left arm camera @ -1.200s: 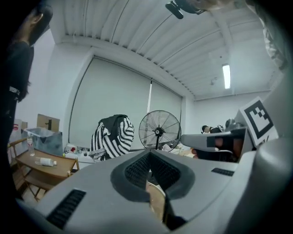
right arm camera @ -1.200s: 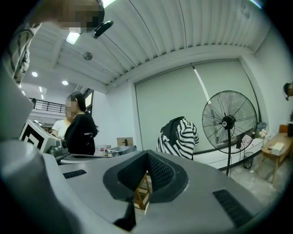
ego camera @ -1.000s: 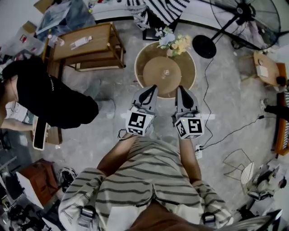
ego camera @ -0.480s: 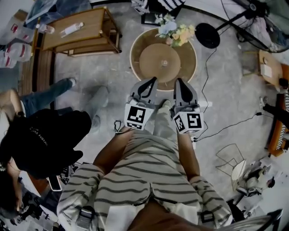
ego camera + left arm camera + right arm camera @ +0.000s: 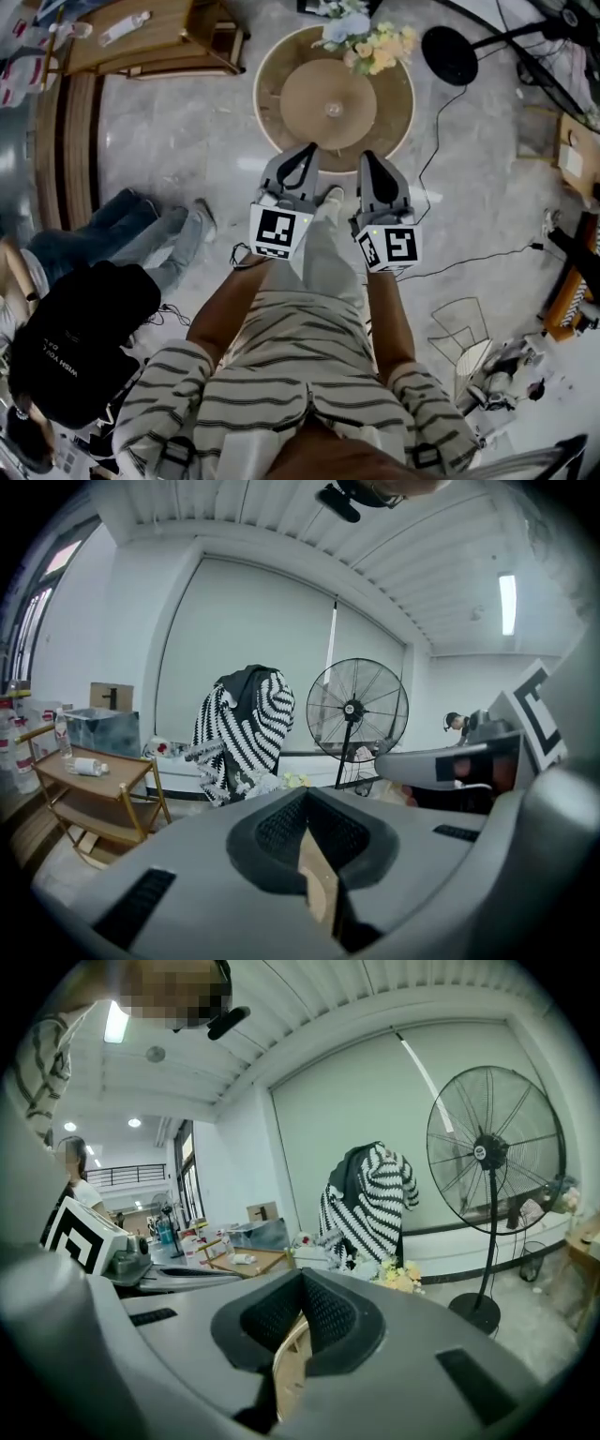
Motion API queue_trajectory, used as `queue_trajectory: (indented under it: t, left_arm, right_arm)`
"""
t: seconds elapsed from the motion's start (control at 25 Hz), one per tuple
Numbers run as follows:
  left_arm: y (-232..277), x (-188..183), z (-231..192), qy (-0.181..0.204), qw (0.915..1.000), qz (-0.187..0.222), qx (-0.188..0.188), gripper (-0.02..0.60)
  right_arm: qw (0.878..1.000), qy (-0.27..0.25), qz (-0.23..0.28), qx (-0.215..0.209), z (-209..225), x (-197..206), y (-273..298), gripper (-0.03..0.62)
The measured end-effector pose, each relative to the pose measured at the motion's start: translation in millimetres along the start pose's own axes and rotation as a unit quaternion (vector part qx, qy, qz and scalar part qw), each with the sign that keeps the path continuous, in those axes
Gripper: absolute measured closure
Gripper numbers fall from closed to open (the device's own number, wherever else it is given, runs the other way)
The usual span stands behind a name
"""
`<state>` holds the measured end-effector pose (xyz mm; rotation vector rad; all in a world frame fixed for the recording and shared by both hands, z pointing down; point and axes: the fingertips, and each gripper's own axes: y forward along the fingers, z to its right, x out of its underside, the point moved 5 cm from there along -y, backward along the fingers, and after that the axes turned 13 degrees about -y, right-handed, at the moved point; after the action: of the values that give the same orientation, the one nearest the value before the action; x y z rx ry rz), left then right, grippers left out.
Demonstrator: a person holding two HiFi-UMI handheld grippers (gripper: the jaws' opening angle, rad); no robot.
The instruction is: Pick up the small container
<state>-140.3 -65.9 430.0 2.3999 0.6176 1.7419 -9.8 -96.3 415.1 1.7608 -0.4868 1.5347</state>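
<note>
Head view: left claw (image 5: 303, 152) and right claw (image 5: 368, 159), shut and empty beside the tabletop (image 5: 277, 105), must open for the small container (image 5: 333, 110).

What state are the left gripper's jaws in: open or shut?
Shut. The grey left gripper has its jaws meeting at their tips, with nothing held between them.

Grey-and-white striped short-sleeved shirt (image 5: 291, 366), pale trousers (image 5: 323, 255)

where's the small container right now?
Head view, top centre: the small container sits at the middle of the round table, just beyond the left gripper and right gripper, with flowers at the table's far edge.
</note>
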Motion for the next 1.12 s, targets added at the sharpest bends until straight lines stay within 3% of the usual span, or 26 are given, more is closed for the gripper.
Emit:
queue_trajectory:
  t: [0.56, 1.12]
  left_arm:
    - [85, 115, -14, -0.005, 0.9982, -0.042, -0.042, 0.578]
    - [150, 207, -53, -0.014, 0.9940, -0.067, -0.085, 0.578]
  right_arm:
    - [0.998, 0.024, -0.045, -0.023, 30, 119, 25, 0.586]
    - [0.997, 0.044, -0.064, -0.023, 41, 206, 39, 0.586]
